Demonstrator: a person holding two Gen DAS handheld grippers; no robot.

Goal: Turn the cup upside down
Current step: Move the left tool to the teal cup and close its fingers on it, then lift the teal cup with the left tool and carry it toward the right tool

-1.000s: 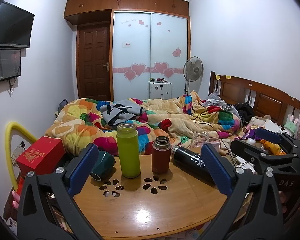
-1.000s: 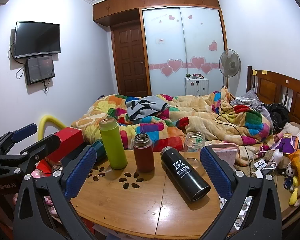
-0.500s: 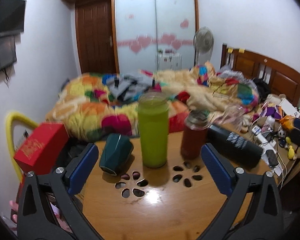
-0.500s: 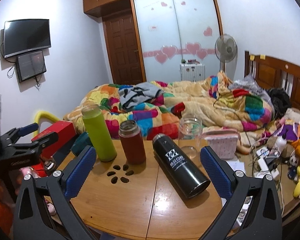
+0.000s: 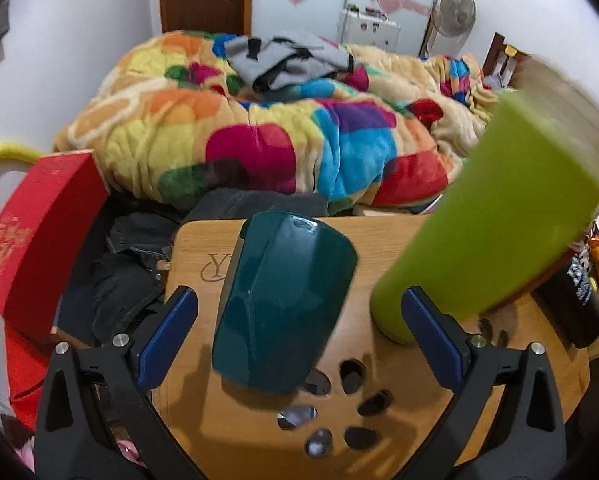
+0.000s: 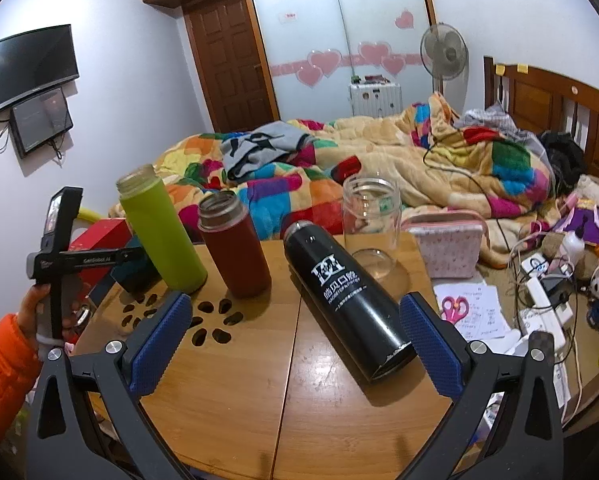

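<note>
Behind everything lies a bed (image 6: 379, 160) heaped with a patchwork blanket (image 5: 259, 136) of bright colours, and nearer stands the round wooden table (image 6: 227, 380) with a flower of cut-out holes in its top. To the far left of the table a red box (image 5: 35, 232) leans beside dark clothes.

On the table, a green bottle (image 6: 161, 232) stands upright at the left, with a dark red flask (image 6: 235, 248) upright just to its right. A black flask (image 6: 347, 296) lies on its side, its base toward the near edge, and a clear glass jar (image 6: 373, 220) stands beyond it at the far edge.

Both tongs are spread wide and hold nothing. The left gripper (image 5: 299, 332) reaches in low over the left part of the table, its blue-padded fingers (image 5: 167, 332) open to either side of the cup (image 5: 285, 300). This dark teal cup lies on its side near the table's far left edge, its length running away from the camera. It sits between the pads with a gap on each side, so neither pad touches it. The green bottle stands close by the right pad, blurred at its top.

The right gripper (image 6: 295, 348) hovers over the near middle of the table, fingers equally wide; the black flask's base lies just inside the right pad, though contact cannot be judged.
</note>
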